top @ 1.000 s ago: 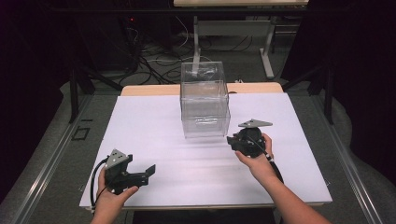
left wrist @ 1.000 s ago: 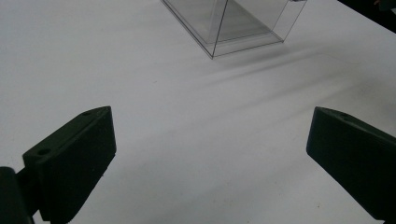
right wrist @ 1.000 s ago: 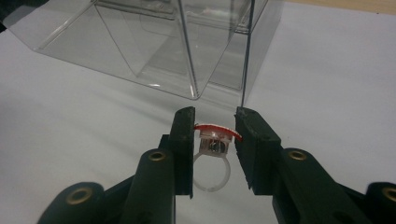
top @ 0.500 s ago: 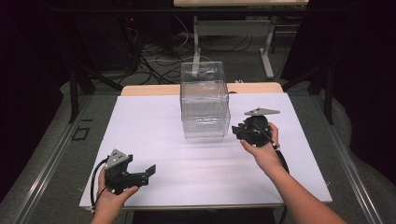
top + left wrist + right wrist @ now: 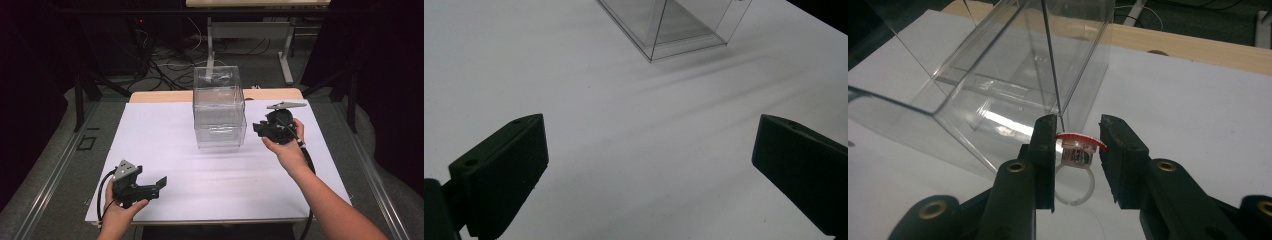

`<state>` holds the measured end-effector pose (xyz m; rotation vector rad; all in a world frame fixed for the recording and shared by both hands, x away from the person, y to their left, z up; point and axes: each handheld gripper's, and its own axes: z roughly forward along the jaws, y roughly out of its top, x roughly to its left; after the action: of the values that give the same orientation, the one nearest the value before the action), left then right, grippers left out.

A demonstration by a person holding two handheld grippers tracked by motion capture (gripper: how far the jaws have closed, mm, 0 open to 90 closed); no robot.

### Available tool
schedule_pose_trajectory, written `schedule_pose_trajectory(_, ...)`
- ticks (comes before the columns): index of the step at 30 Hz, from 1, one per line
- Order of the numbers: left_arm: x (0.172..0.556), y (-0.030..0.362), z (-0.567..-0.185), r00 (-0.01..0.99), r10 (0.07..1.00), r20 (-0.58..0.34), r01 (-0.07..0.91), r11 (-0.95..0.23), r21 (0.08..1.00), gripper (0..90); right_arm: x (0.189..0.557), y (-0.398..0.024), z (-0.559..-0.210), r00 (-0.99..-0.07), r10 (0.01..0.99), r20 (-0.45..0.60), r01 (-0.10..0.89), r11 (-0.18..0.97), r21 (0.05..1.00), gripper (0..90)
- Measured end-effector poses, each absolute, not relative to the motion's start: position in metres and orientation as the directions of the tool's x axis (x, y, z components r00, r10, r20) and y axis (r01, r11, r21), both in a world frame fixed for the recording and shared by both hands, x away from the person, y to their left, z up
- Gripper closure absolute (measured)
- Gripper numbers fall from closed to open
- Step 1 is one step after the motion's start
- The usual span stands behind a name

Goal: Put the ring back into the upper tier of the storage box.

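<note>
Already the pick-up is looking finished: the right gripper (image 5: 1077, 150) is clenching a small toy ring (image 5: 1076, 159), a clear plastic band topped by a red-rimmed disc, and its jaws are pressing on the disc from both sides with the band hanging free between them. In the high view that right gripper (image 5: 261, 129) is hovering above the white worktop (image 5: 165, 150), just beside the right wall of the clear plastic box (image 5: 219, 107), which is standing upright near the middle of the worktop with its top apparently open, though the clear walls make that hard to confirm. Judging by this, what is left is carrying the ring up over the box's rim and letting it go inside; the box is showing nothing inside it so far. The left gripper (image 5: 152, 186) is resting released, jaws spread wide with nothing between them, near the front left corner of the worktop and well apart from the box.
</note>
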<state>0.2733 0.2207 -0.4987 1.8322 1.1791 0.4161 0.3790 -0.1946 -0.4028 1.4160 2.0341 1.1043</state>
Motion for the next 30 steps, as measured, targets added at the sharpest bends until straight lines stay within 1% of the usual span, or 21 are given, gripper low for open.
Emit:
schedule_pose_trajectory(15, 0.274, 0.22, -0.499, 0.492, 0.853, -0.175, 0.554, -0.151, 0.819, 1.8, 0.387, -0.19, -0.361, -0.392, 0.916, 0.088, 0.573, 0.168, 0.802, 68.3)
schedule_pose_trajectory(24, 0.274, 0.221, -0.499, 0.492, 0.853, -0.177, 0.555, -0.15, 0.818, 1.8, 0.394, -0.173, -0.346, -0.413, 0.907, 0.078, 0.559, 0.185, 0.808, 68.3)
schedule_pose_trajectory(30, 0.274, 0.221, -0.499, 0.492, 0.853, -0.177, 0.555, -0.15, 0.818, 1.8, 0.399, -0.161, -0.343, -0.427, 0.901, 0.074, 0.554, 0.197, 0.809, 68.3)
